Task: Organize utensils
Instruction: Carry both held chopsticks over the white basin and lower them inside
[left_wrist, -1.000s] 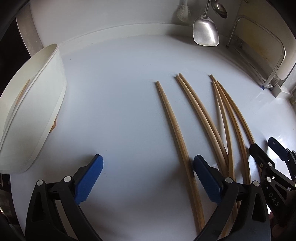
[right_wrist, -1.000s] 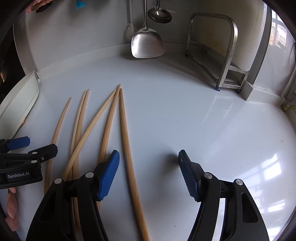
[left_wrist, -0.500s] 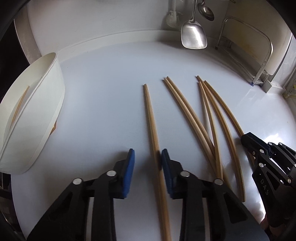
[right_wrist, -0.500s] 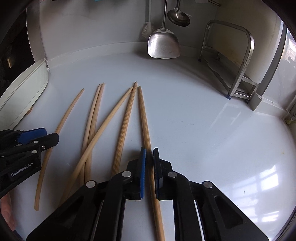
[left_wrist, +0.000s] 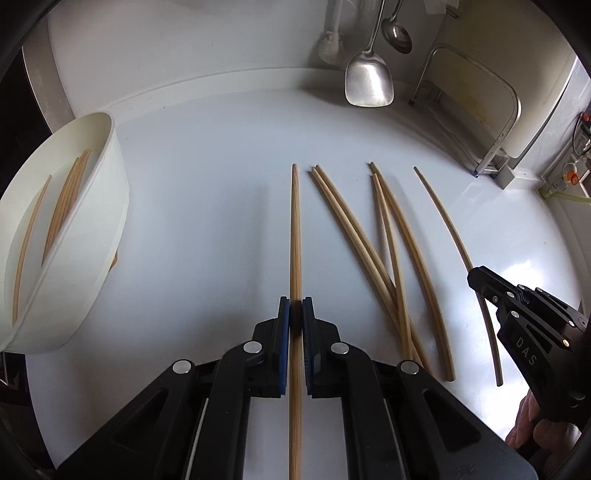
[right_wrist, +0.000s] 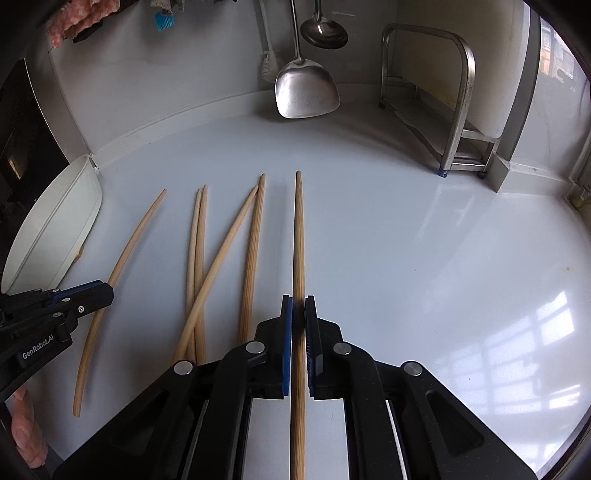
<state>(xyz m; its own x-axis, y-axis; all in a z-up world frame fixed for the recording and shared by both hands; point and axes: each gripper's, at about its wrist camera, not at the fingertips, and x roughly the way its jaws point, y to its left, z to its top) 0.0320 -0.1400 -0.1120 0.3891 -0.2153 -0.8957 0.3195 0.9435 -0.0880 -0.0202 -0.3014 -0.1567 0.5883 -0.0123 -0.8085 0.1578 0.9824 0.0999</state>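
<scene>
The left gripper is closed tight on 1 chopstick. The blue pads press on both sides of it. The stick runs straight out past the fingertips, along the same line the fingers point, and its back end sticks out behind them too. It looks lifted a little off the white counter, though that is hard to tell for sure.

The right gripper is closed tight on its own chopstick in just the same way. Its jaws squeeze the stick near the middle, and the thin tip points away from the fingers.

4 more chopsticks lie on the counter between the 2 grippers. They lie to the right of the left fingers and to the left of the right fingers, and some of them cross.

The white bowl sits to the left of the left fingers and a bit ahead. It already has a few chopsticks inside. The left hand is nearer to it. The right hand is well apart from it, with the loose sticks in between.

I think the next job is to carry each stick to the bowl. A long stick has to turn so it lies along the bowl and drops in.
</scene>
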